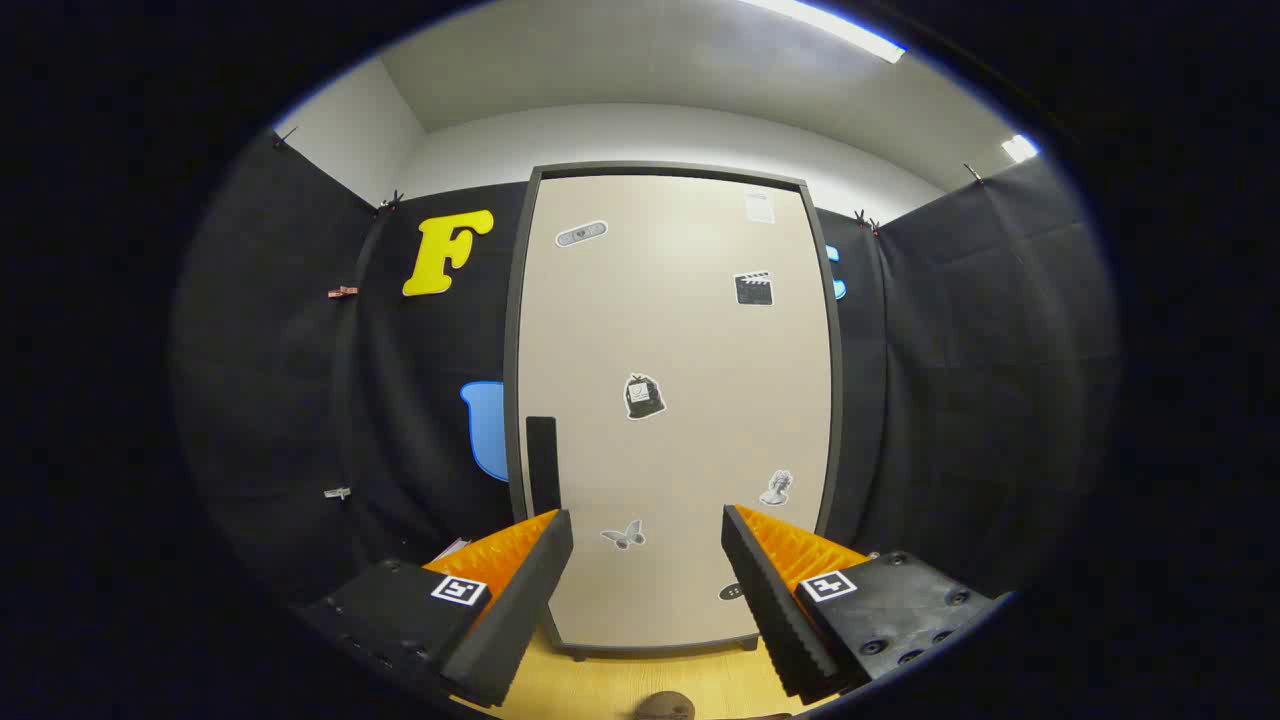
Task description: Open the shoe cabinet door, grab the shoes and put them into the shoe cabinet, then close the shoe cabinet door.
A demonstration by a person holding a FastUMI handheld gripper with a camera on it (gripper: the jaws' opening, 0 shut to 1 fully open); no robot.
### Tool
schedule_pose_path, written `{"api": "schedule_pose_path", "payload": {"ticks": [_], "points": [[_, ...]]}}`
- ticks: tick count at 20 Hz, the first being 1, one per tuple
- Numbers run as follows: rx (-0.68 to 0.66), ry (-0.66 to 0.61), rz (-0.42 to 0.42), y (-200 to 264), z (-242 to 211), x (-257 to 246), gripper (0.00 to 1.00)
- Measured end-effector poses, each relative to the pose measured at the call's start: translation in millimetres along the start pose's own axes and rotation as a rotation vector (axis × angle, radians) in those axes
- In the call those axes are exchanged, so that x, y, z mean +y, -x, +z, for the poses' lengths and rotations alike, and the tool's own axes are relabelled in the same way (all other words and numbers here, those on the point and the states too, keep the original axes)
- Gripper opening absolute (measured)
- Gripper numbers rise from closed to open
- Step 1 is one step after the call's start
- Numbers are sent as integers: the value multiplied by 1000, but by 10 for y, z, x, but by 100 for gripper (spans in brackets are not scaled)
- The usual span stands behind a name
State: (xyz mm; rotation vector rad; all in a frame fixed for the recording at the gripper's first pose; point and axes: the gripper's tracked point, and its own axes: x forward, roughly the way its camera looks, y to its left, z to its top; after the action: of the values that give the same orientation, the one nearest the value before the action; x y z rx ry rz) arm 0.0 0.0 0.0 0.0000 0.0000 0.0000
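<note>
A tall beige shoe cabinet [690, 350] with a dark frame stands straight ahead, its door shut and dotted with several stickers. A dark vertical handle [542, 464] runs along the door's left edge, just above my left finger. My gripper [648, 532] is open, fingers spread wide, with nothing between them; the door's lower part shows through the gap. A brown rounded thing [664, 706], perhaps the tip of a shoe, lies on the wooden floor between the fingers and below them.
Black cloth walls close in on the cabinet's left and right. The cabinet stands on short feet on a light wooden floor [640, 675]. White wall and ceiling lights show above.
</note>
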Motion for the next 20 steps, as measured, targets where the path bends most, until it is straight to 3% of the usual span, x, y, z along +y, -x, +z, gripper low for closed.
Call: {"api": "schedule_pose_path", "payload": {"ticks": [20], "points": [[36,-36,29,-27,-91,188,98]]}}
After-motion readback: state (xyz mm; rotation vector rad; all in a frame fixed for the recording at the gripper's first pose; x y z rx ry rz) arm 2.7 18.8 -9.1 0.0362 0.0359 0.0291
